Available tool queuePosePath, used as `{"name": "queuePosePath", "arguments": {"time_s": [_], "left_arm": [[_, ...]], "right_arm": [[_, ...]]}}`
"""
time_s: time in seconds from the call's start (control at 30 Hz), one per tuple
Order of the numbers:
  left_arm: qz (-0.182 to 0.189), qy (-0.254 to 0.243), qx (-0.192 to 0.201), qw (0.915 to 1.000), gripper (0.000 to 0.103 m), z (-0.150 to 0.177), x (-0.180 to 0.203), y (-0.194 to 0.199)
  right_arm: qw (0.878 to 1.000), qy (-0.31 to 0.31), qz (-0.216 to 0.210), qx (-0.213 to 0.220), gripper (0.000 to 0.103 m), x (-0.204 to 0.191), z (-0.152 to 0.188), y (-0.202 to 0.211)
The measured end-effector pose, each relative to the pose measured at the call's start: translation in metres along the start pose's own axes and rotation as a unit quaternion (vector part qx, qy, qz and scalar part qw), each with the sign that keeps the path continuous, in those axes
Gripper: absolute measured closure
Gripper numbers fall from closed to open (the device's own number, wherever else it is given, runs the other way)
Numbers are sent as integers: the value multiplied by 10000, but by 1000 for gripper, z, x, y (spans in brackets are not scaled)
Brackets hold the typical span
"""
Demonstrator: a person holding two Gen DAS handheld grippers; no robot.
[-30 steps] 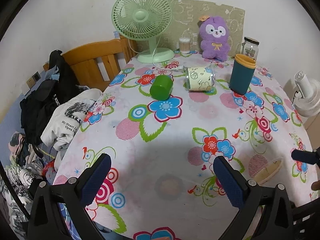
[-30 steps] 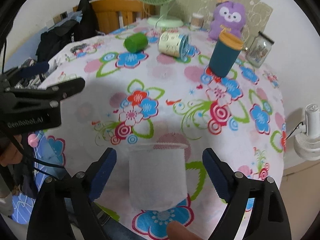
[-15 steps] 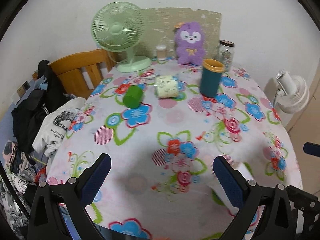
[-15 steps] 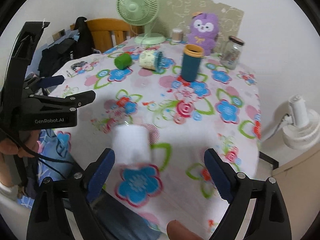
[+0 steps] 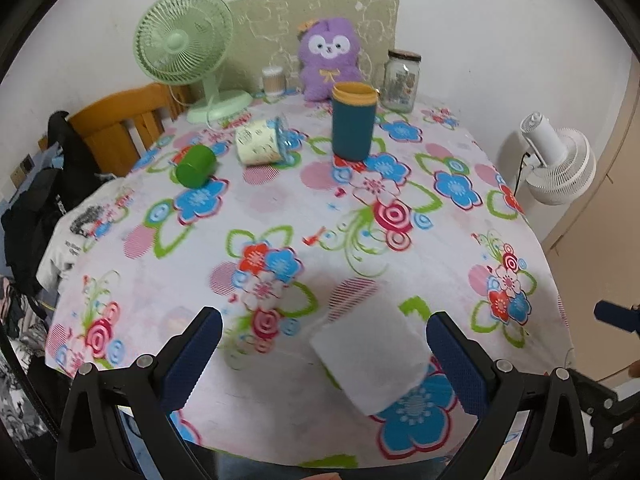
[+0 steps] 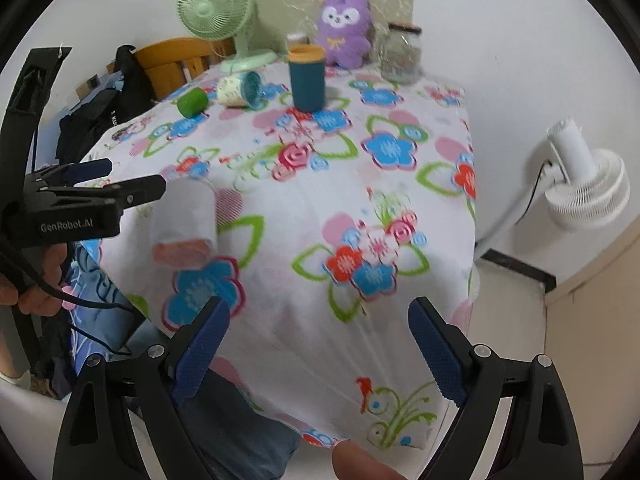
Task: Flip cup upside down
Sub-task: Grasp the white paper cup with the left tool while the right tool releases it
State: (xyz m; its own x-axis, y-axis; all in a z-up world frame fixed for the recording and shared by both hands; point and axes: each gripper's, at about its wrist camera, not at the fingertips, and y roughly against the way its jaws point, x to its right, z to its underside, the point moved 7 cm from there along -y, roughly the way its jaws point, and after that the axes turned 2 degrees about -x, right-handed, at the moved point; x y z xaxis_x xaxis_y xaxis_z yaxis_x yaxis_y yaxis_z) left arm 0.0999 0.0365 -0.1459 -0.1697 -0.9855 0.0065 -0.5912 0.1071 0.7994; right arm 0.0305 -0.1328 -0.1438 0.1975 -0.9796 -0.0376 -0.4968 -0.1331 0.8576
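Observation:
A translucent white cup [image 5: 370, 356] is near the table's front edge, tilted and blurred; I cannot tell whether it rests on the cloth. In the right wrist view the cup [image 6: 185, 220] shows its mouth facing down towards me. My left gripper [image 5: 322, 356] is open, with the cup between its fingers close to the right finger [image 5: 456, 364], not gripped. My right gripper [image 6: 318, 350] is open and empty, off the table's front right corner, well right of the cup.
On the floral tablecloth [image 5: 360, 216] at the back stand a teal tumbler [image 5: 354, 122], a cream cup on its side [image 5: 260, 142], a green cup on its side [image 5: 195, 166], a green fan [image 5: 188, 48], a purple plush [image 5: 330, 58] and a jar [image 5: 402, 80]. A white floor fan [image 6: 580, 184] stands at right.
The cup left the right gripper's fingers and now sits tilted between the left gripper's fingers. The right gripper pulled back to the right off the table corner. The left gripper swung right.

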Motion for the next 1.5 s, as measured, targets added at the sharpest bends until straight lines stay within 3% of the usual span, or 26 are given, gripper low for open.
{"name": "queuePosePath", "arguments": {"time_s": [0.57, 0.9, 0.97, 1.13, 1.5], "left_arm": [[137, 159, -494, 9986, 0, 9, 26, -40], [255, 667, -836, 9939, 0, 26, 18, -50], [317, 761, -996, 9916, 3, 31, 18, -54], [494, 967, -1174, 9871, 25, 36, 18, -60], [539, 774, -1007, 9904, 28, 32, 16, -56]], "right_arm": [[9992, -177, -139, -321, 11, 24, 16, -30], [9986, -189, -222, -449, 11, 23, 18, -43], [9984, -204, -249, -458, 11, 23, 18, -44], [9983, -243, -245, -469, 11, 25, 17, -47], [9978, -314, -274, -518, 11, 25, 17, -52]]}}
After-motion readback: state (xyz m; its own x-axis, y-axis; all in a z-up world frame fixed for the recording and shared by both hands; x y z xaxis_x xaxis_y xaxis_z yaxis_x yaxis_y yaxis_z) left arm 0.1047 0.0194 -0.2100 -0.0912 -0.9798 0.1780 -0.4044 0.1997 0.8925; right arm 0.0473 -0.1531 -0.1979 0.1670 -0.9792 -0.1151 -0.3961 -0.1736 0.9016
